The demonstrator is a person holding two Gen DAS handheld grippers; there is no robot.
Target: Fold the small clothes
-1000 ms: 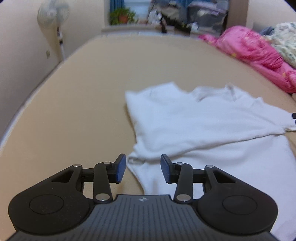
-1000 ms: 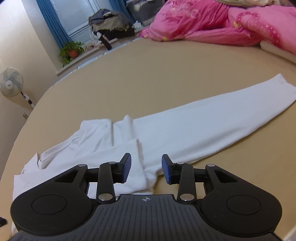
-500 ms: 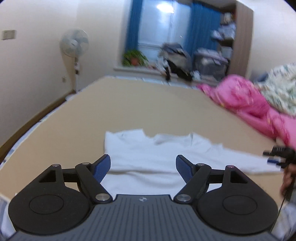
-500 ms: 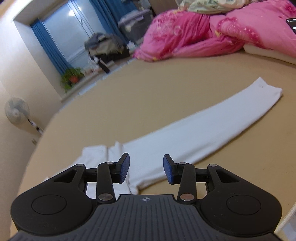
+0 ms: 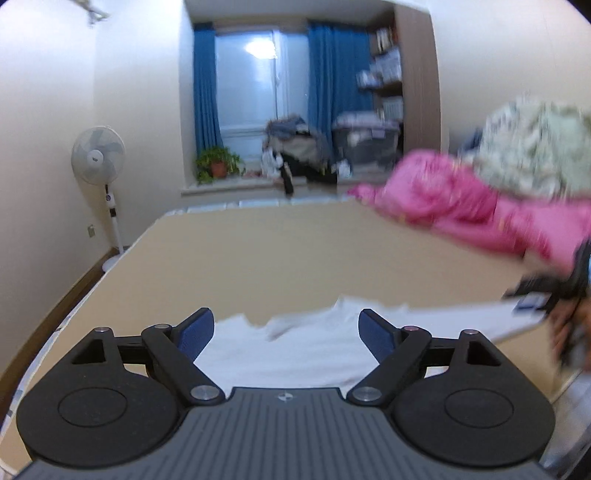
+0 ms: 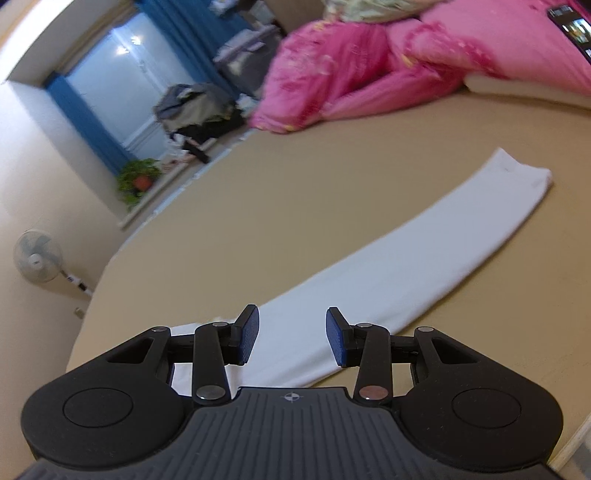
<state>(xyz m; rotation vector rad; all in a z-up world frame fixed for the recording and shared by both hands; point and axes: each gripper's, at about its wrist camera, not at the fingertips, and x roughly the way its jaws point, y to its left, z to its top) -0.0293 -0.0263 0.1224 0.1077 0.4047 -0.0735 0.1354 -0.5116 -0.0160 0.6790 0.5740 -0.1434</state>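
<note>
A white long-sleeved top (image 5: 295,354) lies flat on the tan bed (image 5: 277,251). My left gripper (image 5: 286,332) hovers above its body part, jaws wide and still opening, nothing between them. In the right wrist view the top's long sleeve (image 6: 406,266) stretches away to the right across the bed. My right gripper (image 6: 291,334) hangs over the sleeve's near end, jaws partly apart and not touching the cloth. That same gripper shows blurred at the right edge of the left wrist view (image 5: 543,295), with a hand behind it.
A pink quilt (image 5: 461,199) and a patterned blanket (image 5: 535,155) are piled at the bed's far right. A phone (image 6: 570,26) rests on the pink quilt. A standing fan (image 5: 98,155) is by the left wall. A potted plant (image 5: 218,166) and clutter sit under the window.
My left gripper has risen and drawn back from the top, and its jaws have spread much wider. My right gripper has slid along the sleeve and rolled, so the room looks tilted.
</note>
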